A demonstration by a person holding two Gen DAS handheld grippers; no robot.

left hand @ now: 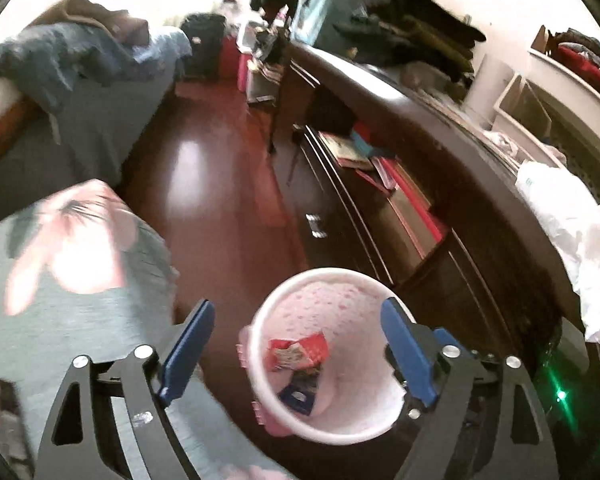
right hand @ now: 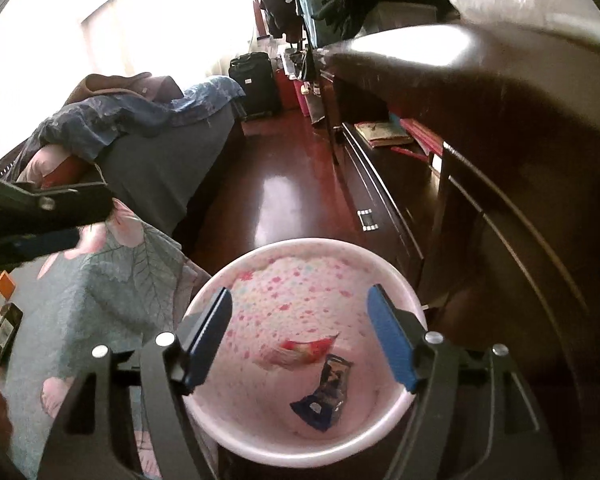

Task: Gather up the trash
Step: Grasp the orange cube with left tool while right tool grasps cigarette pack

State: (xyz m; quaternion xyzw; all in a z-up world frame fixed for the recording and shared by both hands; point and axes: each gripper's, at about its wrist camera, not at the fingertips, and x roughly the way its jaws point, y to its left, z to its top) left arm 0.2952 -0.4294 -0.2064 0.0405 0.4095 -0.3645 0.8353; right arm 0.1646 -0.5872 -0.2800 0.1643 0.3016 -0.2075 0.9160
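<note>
A pink bin (right hand: 392, 276) with a flower pattern inside stands on the floor beside the dark cabinet; it also shows in the left wrist view (left hand: 268, 304). In it lie a red and white wrapper (right hand: 304, 350) and a dark blue wrapper (right hand: 326, 394), also seen from the left as the red wrapper (left hand: 296, 352) and the blue wrapper (left hand: 300, 394). My right gripper (right hand: 300, 336) is open and empty, right above the bin's mouth. My left gripper (left hand: 296, 344) is open and empty, above the bin's left side; its body shows in the right wrist view (right hand: 40, 208).
A bed with a teal, flower-print cover (right hand: 112, 292) lies left of the bin. A long dark cabinet (left hand: 420, 128) with books runs along the right. White plastic bags (left hand: 572, 232) lie on its top. Red-brown floor (left hand: 220, 184) stretches ahead to a black suitcase (right hand: 254, 84).
</note>
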